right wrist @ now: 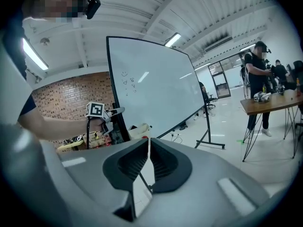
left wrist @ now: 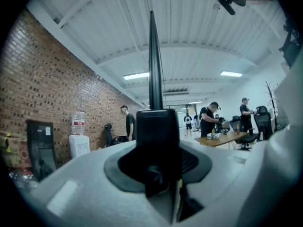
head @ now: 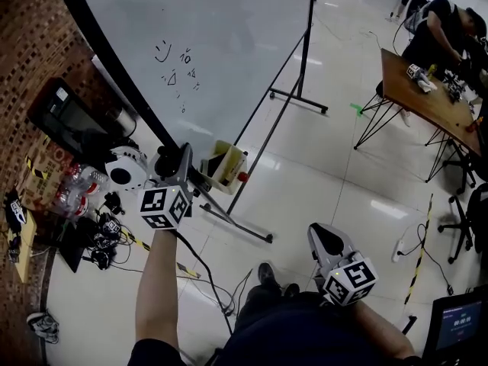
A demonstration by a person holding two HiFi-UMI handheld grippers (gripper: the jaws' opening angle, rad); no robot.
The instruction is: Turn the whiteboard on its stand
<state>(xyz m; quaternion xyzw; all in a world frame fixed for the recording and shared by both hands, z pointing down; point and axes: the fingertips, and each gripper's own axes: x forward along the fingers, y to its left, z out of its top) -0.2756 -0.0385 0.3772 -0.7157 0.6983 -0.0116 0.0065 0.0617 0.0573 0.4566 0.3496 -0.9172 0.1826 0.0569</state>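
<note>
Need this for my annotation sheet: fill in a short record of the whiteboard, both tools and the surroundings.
whiteboard: on its stand, small drawn marks on its face
left tool: closed on the whiteboard's black frame edge, near a lower corner
right tool: jaws together, nothing between them, held low, apart from the board
stand: black tube frame, feet on the pale floor
surroundings: brick wall at the head view's left, wooden table at its right

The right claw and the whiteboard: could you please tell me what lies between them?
In the head view, only bare floor and the stand's black foot bar lie between the right claw and the whiteboard.
</note>
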